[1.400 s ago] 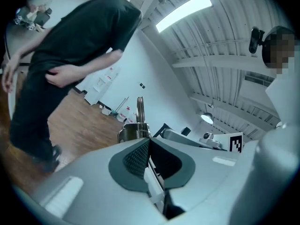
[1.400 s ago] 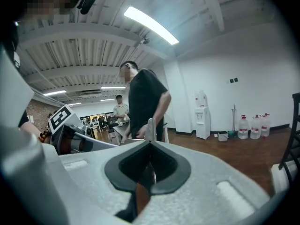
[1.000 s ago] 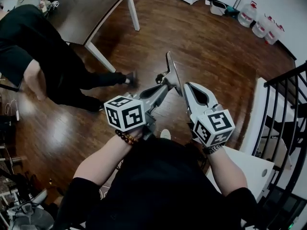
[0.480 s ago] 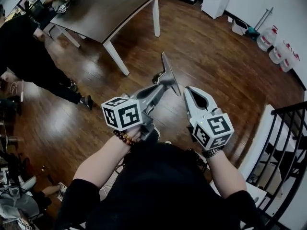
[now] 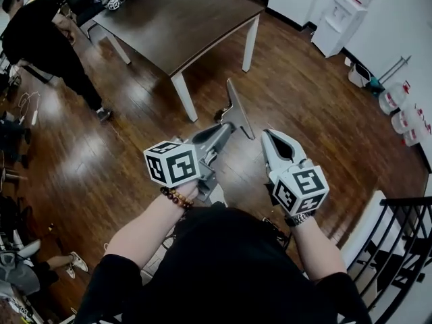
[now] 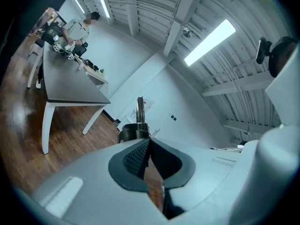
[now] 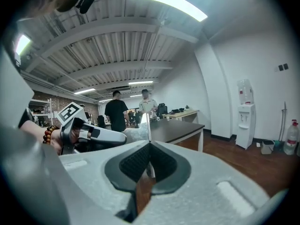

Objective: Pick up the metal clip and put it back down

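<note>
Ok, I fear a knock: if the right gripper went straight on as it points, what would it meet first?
Probably the metal clip held in the left gripper: its plate stands edge-on just ahead of the right gripper, before the table. Depth is unclear.

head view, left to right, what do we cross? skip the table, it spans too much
person in black → metal clip → right gripper → water dispenser → water jugs
</note>
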